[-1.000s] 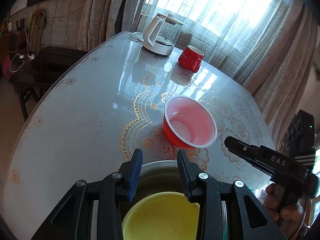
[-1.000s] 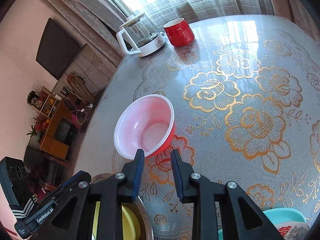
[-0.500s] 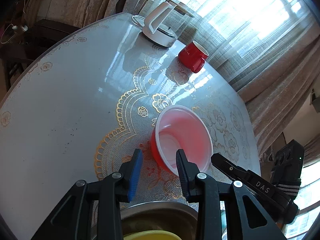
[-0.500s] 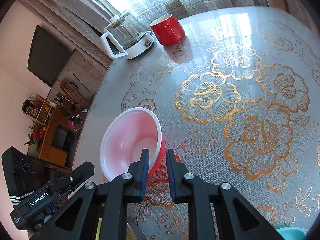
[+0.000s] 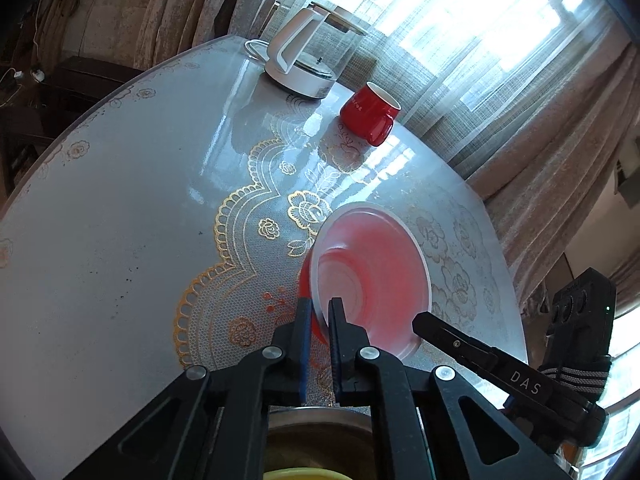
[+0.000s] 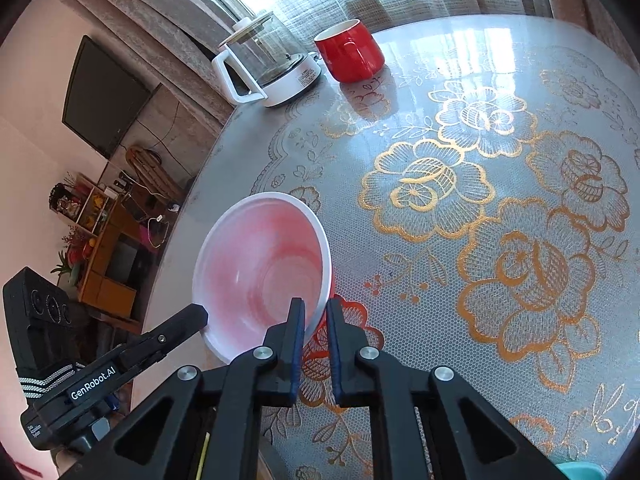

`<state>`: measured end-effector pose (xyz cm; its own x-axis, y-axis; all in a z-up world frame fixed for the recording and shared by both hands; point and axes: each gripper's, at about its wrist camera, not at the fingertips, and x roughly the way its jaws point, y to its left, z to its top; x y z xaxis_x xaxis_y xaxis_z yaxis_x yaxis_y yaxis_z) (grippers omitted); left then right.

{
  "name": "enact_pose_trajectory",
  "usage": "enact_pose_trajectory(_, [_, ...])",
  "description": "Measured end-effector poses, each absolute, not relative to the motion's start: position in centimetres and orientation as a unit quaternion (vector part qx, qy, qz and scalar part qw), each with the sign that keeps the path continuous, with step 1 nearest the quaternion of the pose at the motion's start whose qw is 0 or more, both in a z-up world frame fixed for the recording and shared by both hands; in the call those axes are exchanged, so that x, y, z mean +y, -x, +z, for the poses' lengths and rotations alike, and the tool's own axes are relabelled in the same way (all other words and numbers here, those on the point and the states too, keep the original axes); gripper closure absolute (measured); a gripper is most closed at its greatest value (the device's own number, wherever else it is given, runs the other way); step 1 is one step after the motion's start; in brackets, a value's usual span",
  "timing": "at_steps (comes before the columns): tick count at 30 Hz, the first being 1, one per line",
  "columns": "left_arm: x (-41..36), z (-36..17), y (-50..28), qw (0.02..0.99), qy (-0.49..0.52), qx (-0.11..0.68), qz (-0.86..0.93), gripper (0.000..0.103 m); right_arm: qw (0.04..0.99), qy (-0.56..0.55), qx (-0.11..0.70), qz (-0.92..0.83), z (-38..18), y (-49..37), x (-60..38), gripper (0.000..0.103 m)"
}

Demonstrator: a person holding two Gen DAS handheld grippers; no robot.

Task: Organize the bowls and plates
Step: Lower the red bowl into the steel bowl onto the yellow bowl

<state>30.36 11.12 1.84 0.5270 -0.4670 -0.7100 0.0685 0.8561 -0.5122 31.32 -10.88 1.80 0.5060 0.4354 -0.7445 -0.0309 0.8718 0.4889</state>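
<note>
The big round table (image 6: 520, 80) holds the red bowl (image 5: 372, 280) near its middle, this side of the red mug (image 6: 350, 56) and the glass kettle (image 6: 268, 68). The left gripper (image 5: 318, 310) and the right gripper (image 6: 316, 312) are each squeezed on the bowl's thin rim, on two sides. The bowl is tipped up, so it could slip out, or bend and crack if they pull apart.
</note>
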Motion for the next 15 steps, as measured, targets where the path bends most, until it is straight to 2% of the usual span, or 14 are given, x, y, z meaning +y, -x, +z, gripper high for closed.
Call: enact_pose_trajectory(15, [11.7, 5.9, -22.7, 0.883, 0.165, 0.411, -0.154, 0.094, 0.855, -0.206, 0.436, 0.193, 5.6, -25.3, -10.5, 0.092])
